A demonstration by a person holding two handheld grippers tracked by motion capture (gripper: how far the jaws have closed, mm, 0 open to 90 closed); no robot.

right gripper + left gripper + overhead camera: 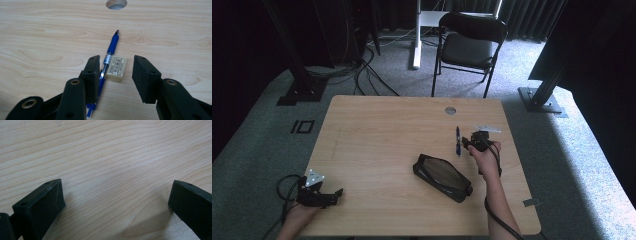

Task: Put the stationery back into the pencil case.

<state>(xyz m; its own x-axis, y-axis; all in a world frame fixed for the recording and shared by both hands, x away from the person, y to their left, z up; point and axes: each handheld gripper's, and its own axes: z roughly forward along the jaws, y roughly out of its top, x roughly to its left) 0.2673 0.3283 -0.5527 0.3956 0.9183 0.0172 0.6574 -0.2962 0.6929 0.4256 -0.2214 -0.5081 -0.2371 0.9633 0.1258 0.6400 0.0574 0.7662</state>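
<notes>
Right gripper (pixel 115 75) hovered low over the light wooden table (pixel 377 145), jaws apart, nothing clamped; the small cream rectangular eraser (pixel 116 68) lay between them, untouched, just beside the blue plastic pen (pixel 110 53). A black zipped pencil case (pixel 443 177) lay near the hand. Left gripper (pixel 116 202) rested at the table's near left corner, jaws wide apart, gripping nothing.

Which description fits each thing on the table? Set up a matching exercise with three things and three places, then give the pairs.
Things:
1. pen
2. eraser
3. pencil case

Places:
A. dark, near the table's middle, beside the right forearm
B. between the right gripper's open jaws
C. blue, lying against the eraser

Pairs: 1-C, 2-B, 3-A
</notes>
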